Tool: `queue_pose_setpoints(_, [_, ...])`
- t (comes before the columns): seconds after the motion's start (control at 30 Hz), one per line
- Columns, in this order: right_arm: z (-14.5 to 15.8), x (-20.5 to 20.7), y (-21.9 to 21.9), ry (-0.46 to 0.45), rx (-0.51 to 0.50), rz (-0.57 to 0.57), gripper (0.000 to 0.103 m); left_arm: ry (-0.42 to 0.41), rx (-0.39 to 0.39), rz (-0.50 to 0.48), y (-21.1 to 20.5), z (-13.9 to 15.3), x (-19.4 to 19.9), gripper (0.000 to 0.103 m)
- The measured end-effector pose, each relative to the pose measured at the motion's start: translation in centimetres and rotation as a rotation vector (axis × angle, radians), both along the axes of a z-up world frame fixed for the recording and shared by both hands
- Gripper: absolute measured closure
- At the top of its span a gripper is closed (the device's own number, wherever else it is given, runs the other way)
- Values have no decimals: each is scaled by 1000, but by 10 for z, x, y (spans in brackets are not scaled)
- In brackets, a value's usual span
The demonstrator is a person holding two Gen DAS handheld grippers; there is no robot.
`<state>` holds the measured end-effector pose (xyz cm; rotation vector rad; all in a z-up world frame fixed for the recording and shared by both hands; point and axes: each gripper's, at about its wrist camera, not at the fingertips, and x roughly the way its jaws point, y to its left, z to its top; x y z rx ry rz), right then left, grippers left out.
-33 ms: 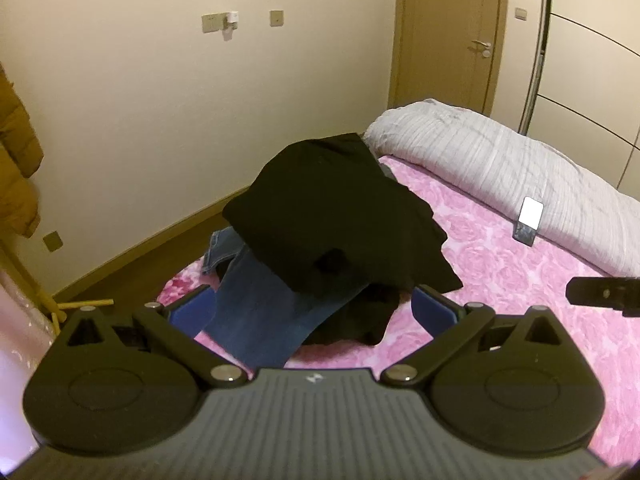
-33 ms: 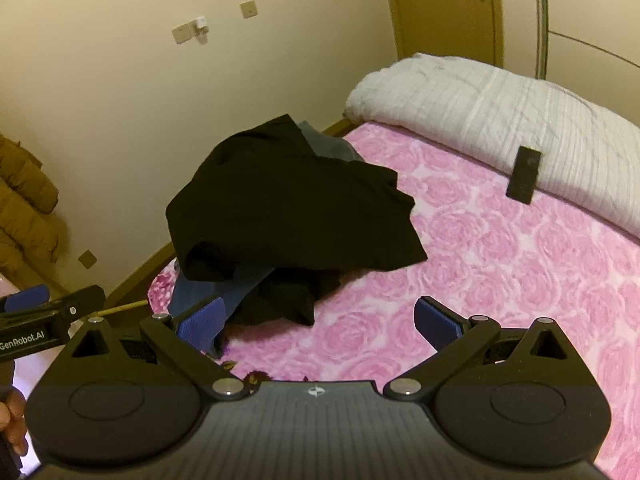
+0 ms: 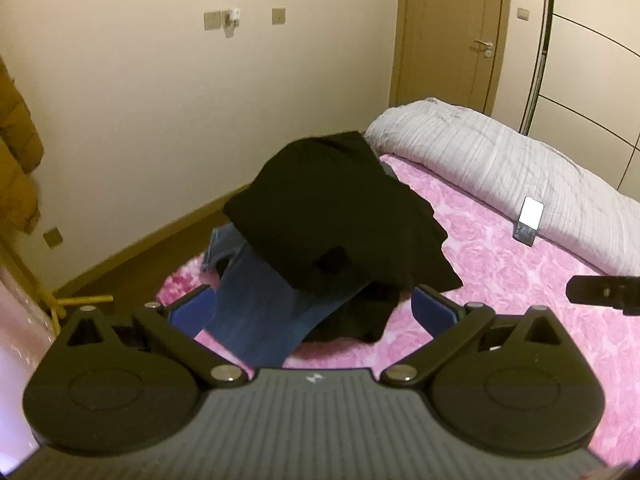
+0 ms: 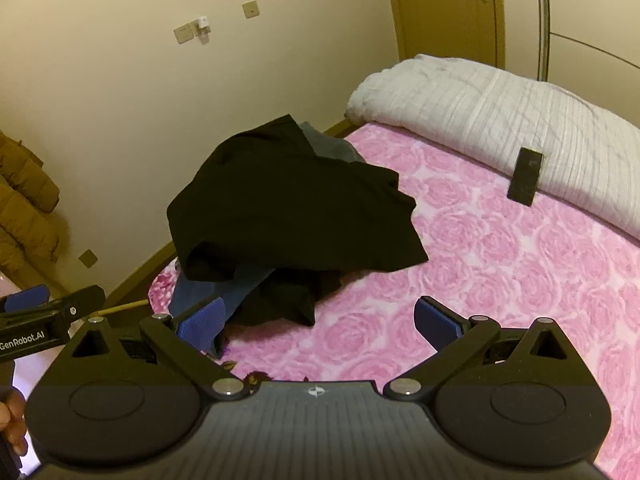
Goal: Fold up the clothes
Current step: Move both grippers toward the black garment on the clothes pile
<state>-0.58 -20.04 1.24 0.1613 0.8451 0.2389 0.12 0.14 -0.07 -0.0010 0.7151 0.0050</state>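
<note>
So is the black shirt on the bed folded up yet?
Not folded. The black shirt lies crumpled in a heap over the jeans, and both grippers are open, holding nothing.

Warm, yellowish indoor light fills both views, fairly dim, with no hard shadows on the wall (image 3: 120, 92). A bright patch glares at the top right corner of the left wrist view, on the wardrobe (image 3: 600, 20). The phone (image 3: 531, 216) screen blows out to pure white there; in the right wrist view the same phone (image 4: 526, 176) reads dark. The black garment (image 3: 340, 216) swallows all detail, folds barely showing. Fisheye bending curves the door (image 4: 452, 12) frame and skirting, and the corners vignette to black. The brown coat (image 3: 16, 152) smears slightly at the left edge. Gripper bodies up close look soft.
</note>
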Motion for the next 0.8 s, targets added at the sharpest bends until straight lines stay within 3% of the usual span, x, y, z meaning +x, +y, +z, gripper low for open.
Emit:
queue_pose_setpoints(0.17, [-5,2,6,31,-4,-6,0,35,-55,0,7,-1,-4,0])
queue_pose_setpoints(0.8, [-18,17,-1,45,21,36,0,66,-23,-2,-2,-12,3,0])
